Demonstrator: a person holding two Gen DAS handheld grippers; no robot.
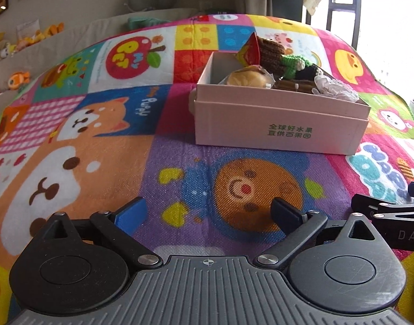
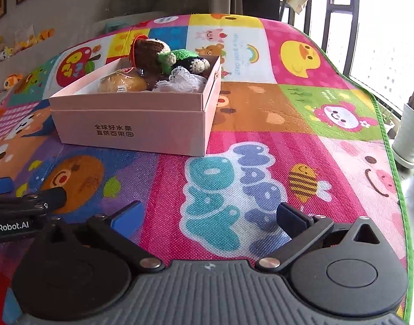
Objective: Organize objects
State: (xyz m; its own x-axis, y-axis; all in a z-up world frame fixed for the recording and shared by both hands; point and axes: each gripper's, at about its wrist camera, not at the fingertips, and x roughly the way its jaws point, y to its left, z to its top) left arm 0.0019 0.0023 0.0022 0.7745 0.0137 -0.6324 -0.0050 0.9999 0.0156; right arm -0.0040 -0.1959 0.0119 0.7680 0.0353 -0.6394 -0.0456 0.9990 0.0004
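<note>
Flowerpot (image 2: 408, 135) beside mat (image 2: 261, 103), right wrist view only

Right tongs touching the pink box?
Apart. The right wrist view shows the right tongs open over bare mat, with the pink box farther ahead, well beyond the fingertips.

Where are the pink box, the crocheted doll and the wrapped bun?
pink box (image 2: 131, 124): right wrist view, front wall above the green print.
crocheted doll (image 2: 150, 51): right wrist view, brown knitted head.
wrapped bun (image 1: 247, 78): left wrist view, yellowish top.
</note>
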